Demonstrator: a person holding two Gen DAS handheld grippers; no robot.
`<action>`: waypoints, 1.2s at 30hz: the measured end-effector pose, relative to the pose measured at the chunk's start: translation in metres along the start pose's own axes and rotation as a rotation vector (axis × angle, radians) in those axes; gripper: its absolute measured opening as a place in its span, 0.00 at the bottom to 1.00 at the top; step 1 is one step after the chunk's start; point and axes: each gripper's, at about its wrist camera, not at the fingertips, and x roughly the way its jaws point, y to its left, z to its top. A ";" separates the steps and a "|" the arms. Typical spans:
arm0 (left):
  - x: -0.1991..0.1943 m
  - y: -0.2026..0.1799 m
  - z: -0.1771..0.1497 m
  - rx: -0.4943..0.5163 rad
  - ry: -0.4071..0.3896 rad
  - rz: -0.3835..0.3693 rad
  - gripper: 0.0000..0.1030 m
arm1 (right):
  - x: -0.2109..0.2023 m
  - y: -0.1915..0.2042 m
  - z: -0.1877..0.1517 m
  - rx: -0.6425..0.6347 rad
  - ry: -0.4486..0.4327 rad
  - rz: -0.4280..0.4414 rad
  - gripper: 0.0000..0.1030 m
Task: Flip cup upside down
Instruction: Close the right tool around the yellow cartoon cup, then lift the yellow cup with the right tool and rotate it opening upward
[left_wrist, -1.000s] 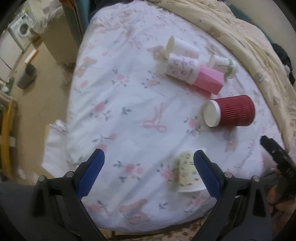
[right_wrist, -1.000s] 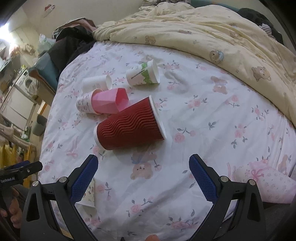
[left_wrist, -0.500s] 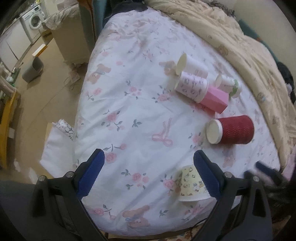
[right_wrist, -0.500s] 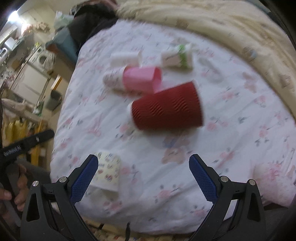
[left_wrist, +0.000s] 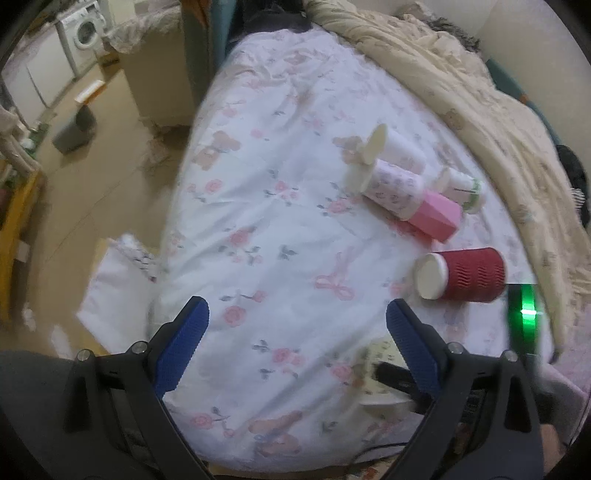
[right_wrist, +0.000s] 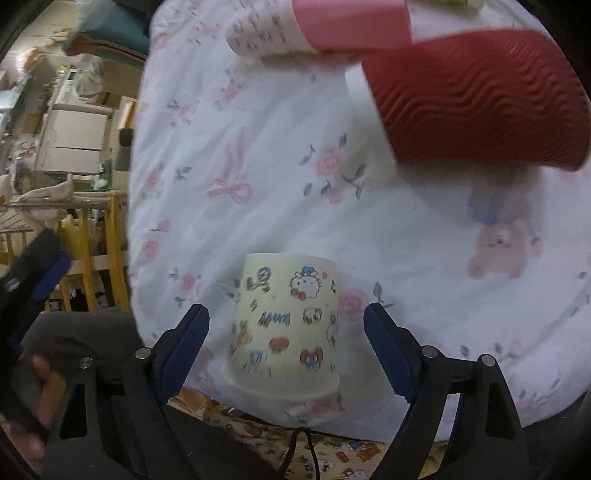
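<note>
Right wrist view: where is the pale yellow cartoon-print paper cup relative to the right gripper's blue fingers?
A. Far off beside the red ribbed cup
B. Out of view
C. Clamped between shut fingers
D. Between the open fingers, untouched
D: the pale yellow cartoon-print paper cup sits between the right gripper's spread blue fingers, with gaps on both sides.

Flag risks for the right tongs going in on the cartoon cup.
1. The cartoon-print cup lies at the bed edge; a nudge may push it off.
2. Soft floral sheet gives; the cup may roll as the open right tongs shut.
3. Red ripple cup lies nearby and could be bumped.
</note>
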 end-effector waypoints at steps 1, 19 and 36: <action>0.000 -0.002 0.000 0.008 0.006 -0.018 0.92 | 0.008 -0.003 0.000 0.017 0.014 -0.018 0.84; 0.007 -0.013 -0.005 0.057 0.020 0.019 0.92 | -0.050 0.000 -0.006 -0.069 -0.132 0.061 0.60; 0.013 -0.024 -0.008 0.100 0.013 0.010 0.92 | -0.115 -0.039 -0.022 -0.125 -0.404 0.160 0.61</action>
